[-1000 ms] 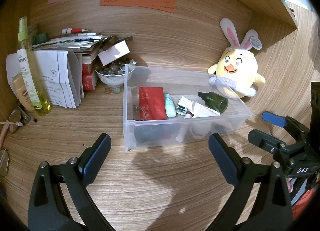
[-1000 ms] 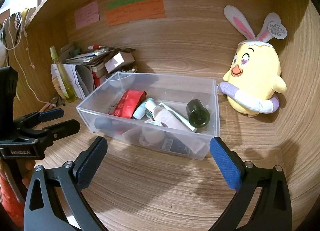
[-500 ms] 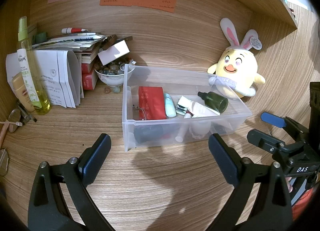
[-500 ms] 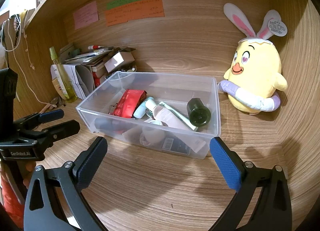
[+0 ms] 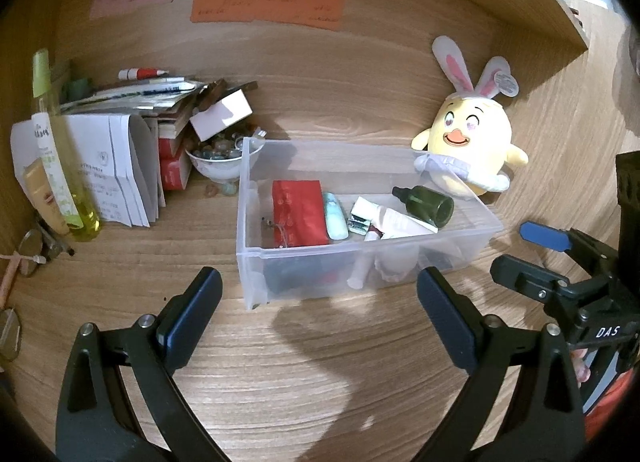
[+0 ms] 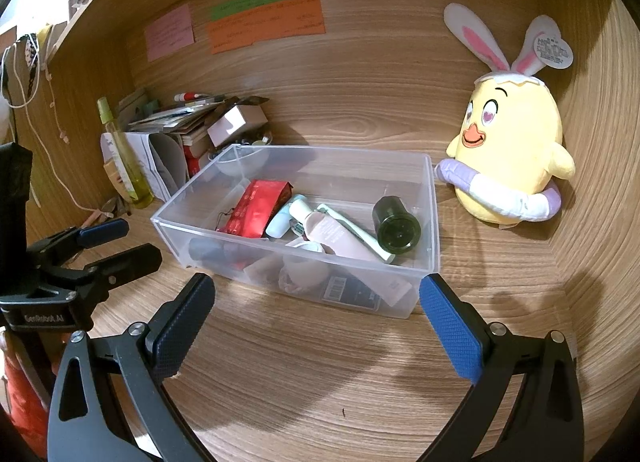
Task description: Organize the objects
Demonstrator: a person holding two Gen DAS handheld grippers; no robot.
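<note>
Over at the far left a tall yellow spray bottle [image 5: 60,166] stands against folded papers [image 5: 120,170], with a stack of books and a small white box [image 5: 221,118] behind, and a white bowl of glass beads [image 5: 218,160] just beside the bin's left end. The left gripper [image 5: 318,312] hangs low over the wooden desk [image 5: 320,382], jaws spread wide and holding nothing; the clear plastic bin [image 5: 256,246] sits just beyond and between its fingertips, not touching them. Inside lie a red packet [image 5: 298,212], a pale blue tube [image 5: 335,216], a pinkish tube [image 6: 332,236] and a dark green bottle [image 5: 428,206] on its side. More things lie beneath these, but the cloudy front wall blurs them and I cannot tell what they are. The right gripper [image 6: 316,312] is likewise wide open and empty, the bin just ahead between its blue pads. To the right, a yellow chick plush with bunny ears [image 6: 514,150] sits against the wall, touching the bin's far right corner in the left view. The writing on the coloured notes [image 5: 266,2] on the back wall is too small to read.
</note>
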